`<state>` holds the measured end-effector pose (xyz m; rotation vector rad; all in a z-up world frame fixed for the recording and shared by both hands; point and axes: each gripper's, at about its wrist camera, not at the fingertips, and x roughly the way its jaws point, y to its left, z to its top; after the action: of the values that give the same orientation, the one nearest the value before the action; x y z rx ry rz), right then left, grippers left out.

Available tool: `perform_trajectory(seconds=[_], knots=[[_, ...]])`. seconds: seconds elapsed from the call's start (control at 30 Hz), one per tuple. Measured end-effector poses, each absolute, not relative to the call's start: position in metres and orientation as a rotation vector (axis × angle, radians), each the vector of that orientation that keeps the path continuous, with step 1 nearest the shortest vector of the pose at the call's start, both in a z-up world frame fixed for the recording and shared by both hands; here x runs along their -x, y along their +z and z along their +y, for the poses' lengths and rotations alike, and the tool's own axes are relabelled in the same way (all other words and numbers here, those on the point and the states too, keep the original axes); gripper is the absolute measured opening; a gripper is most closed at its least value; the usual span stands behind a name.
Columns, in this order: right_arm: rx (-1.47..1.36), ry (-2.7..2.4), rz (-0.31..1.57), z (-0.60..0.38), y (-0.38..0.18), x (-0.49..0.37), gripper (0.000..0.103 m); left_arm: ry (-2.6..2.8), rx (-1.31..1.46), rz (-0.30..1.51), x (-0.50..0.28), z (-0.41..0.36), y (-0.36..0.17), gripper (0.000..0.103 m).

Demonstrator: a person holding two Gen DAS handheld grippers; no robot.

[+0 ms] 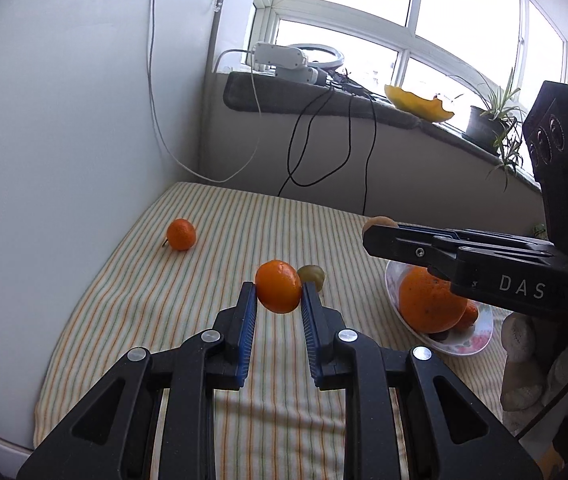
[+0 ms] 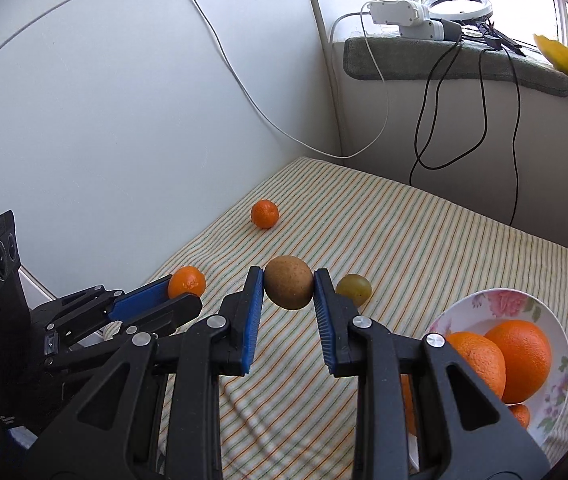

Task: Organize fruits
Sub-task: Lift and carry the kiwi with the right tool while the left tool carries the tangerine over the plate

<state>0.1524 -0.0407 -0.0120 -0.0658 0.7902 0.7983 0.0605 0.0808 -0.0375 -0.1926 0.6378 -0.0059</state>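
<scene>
My left gripper (image 1: 278,294) is shut on a small orange mandarin (image 1: 278,286), lifted above the striped cloth; it also shows at the left of the right wrist view, gripper (image 2: 181,294) with mandarin (image 2: 187,281). My right gripper (image 2: 288,286) is shut on a brown round fruit (image 2: 288,288), also held in the air. In the left wrist view the right gripper (image 1: 380,228) reaches in from the right with the brown fruit (image 1: 380,222) peeking over its tip. A second mandarin (image 1: 181,234) (image 2: 264,213) lies on the cloth far back. A green grape-like fruit (image 1: 312,274) (image 2: 354,289) rests on the cloth.
A floral plate (image 2: 496,308) (image 1: 480,340) at the right holds a large orange (image 2: 518,358) (image 1: 430,300) and smaller mandarins. Striped cloth (image 1: 243,216) covers the table. A white wall borders the left. Cables hang from a windowsill with devices, a yellow dish and potted plants.
</scene>
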Motion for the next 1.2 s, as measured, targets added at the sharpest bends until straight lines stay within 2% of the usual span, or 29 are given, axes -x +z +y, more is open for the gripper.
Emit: perform_trajectory(seconds=[0.47, 0.77, 1.2], knots=[[-0.019, 0.639, 0.756, -0.169, 0.012, -0.155, 0.026, -0.193, 0.120, 0.641, -0.073, -0.009, -0.028, 0.021], [-0.058, 0.538, 0.776, -0.232, 0.001, -0.169, 0.026, -0.294, 0.061, 0.664, -0.079, -0.062, -0.031, 0.021], [-0.099, 0.507, 0.838, -0.263, -0.030, -0.182, 0.026, -0.378, 0.008, 0.730, -0.089, -0.110, -0.049, 0.021]])
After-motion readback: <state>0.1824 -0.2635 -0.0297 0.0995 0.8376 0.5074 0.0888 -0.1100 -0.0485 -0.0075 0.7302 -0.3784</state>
